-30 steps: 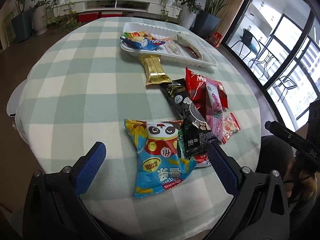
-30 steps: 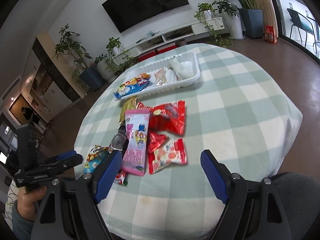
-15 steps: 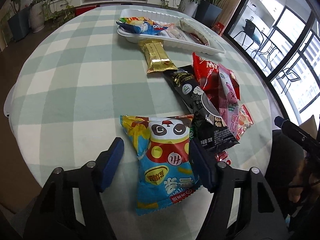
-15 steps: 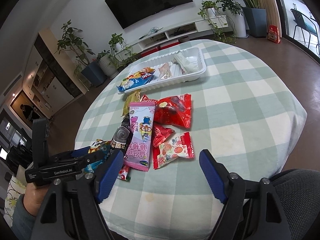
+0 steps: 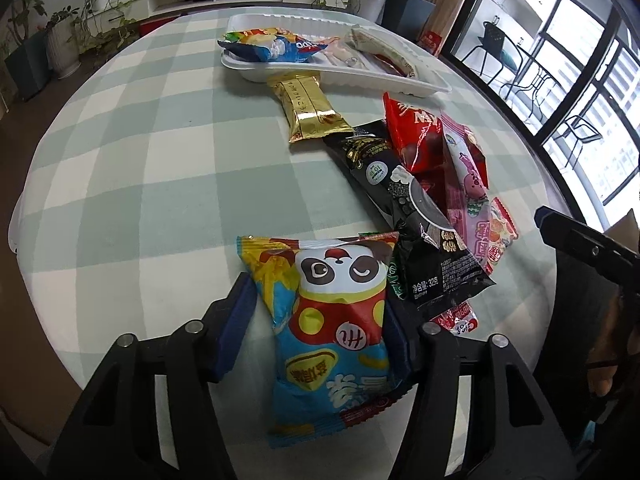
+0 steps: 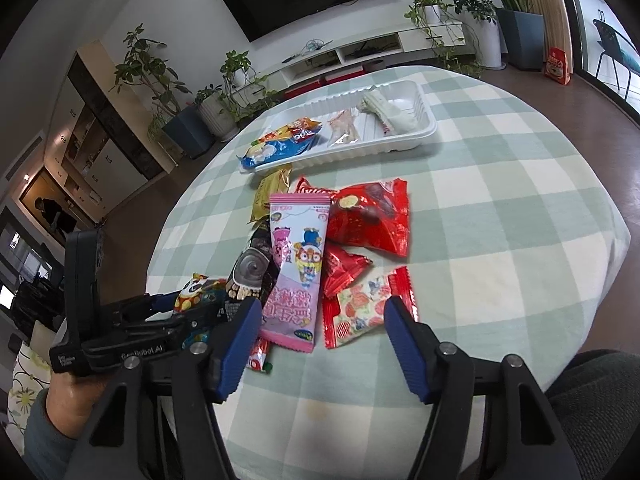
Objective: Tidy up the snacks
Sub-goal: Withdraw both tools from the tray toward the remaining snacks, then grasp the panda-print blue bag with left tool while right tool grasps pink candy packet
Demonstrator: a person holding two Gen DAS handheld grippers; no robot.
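**Both grippers closing over the snack pile**

Left wrist view: the blue fingers [image 5: 236, 328] of the left gripper [image 5: 316, 328] straddle the panda snack bag [image 5: 336, 320], their jaws closing. The right-hand pad lies against the bag's edge, while a thin strip of cloth shows at the left-hand pad, so I cannot tell that the bag is pinched. The bag lies flat on the green-checked tablecloth [image 5: 160, 168], its right corner overlapping a black packet [image 5: 420, 232]. Beyond lie a gold packet [image 5: 312, 108], a red bag [image 5: 416, 136] and a pink packet [image 5: 468, 184]. The white tray [image 5: 400, 80] at the far side holds a blue bag [image 5: 272, 46] and pale wrapped items.

Right wrist view: the right gripper [image 6: 320, 336] has its fingers [image 6: 404, 344] spread and closing, with the pink packet's lower end and a fruit-print red packet [image 6: 360, 312] between them, neither pressed. The left gripper shows at the left, held by a hand [image 6: 76, 396].
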